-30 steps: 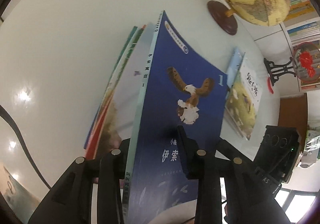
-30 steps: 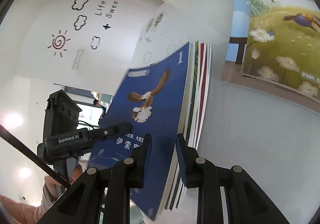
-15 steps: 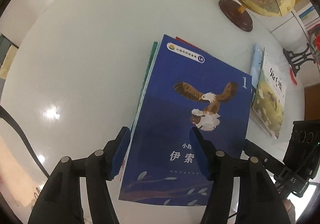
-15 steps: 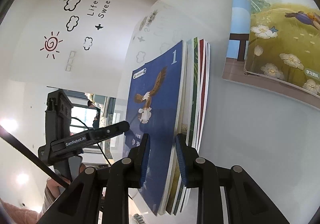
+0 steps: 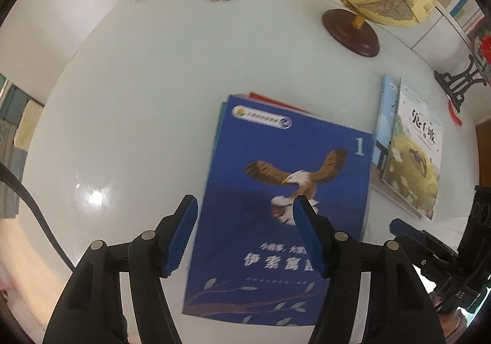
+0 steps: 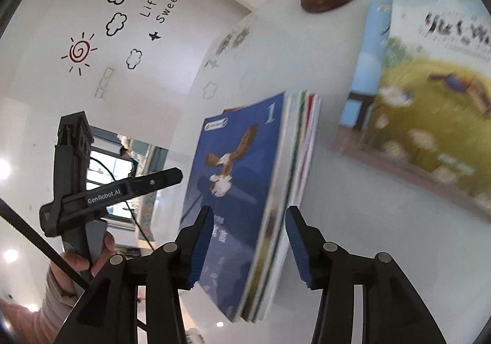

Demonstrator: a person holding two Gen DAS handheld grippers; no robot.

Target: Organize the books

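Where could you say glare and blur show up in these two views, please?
Left wrist view: ceiling-light glare on the white table; blue eagle book slightly smeared. Right wrist view: yellow meadow book heavily blurred, the stack's page edges streaked.

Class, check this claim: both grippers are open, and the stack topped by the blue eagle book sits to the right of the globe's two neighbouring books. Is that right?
One error: in the left wrist view the blue eagle book lies left of the two books, not right. Both the left gripper and right gripper are open.
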